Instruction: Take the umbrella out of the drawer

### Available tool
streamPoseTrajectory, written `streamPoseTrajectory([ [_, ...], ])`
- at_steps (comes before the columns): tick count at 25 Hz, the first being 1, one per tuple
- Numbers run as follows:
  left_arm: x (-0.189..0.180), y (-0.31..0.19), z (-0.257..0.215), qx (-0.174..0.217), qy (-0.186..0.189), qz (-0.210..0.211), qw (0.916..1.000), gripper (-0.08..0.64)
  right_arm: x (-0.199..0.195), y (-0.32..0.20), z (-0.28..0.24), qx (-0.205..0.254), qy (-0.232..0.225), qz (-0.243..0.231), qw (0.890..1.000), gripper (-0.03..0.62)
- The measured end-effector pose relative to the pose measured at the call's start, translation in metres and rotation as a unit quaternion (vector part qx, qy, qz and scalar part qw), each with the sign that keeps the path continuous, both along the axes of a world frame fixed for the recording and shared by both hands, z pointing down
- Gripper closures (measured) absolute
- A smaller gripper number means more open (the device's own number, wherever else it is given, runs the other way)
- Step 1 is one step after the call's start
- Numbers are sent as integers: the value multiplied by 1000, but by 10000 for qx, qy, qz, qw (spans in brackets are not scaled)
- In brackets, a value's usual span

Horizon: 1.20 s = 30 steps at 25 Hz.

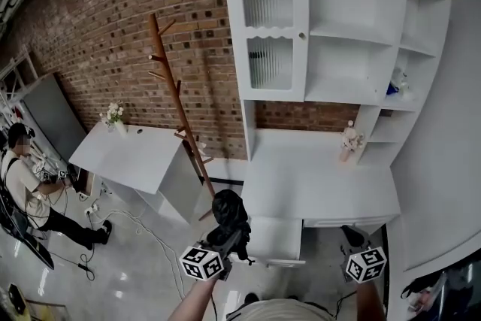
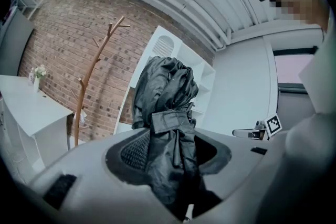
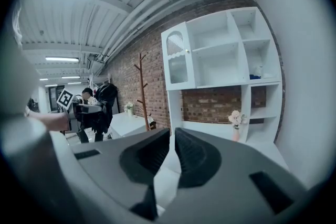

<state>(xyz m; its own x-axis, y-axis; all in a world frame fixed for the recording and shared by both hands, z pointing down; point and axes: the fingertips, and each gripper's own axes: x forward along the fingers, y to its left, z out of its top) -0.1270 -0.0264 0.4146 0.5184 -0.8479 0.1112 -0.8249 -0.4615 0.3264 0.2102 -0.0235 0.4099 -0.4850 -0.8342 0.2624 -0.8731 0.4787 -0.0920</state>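
A black folded umbrella (image 1: 229, 211) is up in the air in front of the white desk, with my left gripper (image 1: 230, 235) shut on its lower part. In the left gripper view the umbrella (image 2: 167, 107) stands upright between the pads, its strap wrapped round the bundle. Just behind and to the right of it, the desk's white drawer (image 1: 275, 240) stands pulled out. My right gripper (image 1: 355, 238) hangs to the right of the drawer. Its jaws (image 3: 171, 136) are together with nothing between them. The right gripper view also catches the umbrella (image 3: 106, 103) far off at its left.
A white desk (image 1: 323, 184) with a shelf cabinet (image 1: 342, 26) stands against the brick wall, a small flower vase (image 1: 349, 139) on it. A wooden coat rack (image 1: 177, 98) and a white table (image 1: 135, 155) are to the left. A person (image 1: 30, 195) sits at far left, cables on the floor.
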Motion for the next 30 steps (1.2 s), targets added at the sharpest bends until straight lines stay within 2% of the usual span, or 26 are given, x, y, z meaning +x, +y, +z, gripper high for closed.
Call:
streamPoseTrajectory([
  [7, 3, 12, -14, 195, -91, -127, 9997, 351, 14, 3, -5, 107, 21, -22, 9999, 558],
  [17, 2, 18, -24, 576, -537, -369, 9962, 351, 31, 0, -20, 663, 158, 204, 9975, 558],
  [30, 1, 8, -19, 610, -590, -396, 9956, 351, 33, -2, -22, 865, 269, 233, 9956, 560],
])
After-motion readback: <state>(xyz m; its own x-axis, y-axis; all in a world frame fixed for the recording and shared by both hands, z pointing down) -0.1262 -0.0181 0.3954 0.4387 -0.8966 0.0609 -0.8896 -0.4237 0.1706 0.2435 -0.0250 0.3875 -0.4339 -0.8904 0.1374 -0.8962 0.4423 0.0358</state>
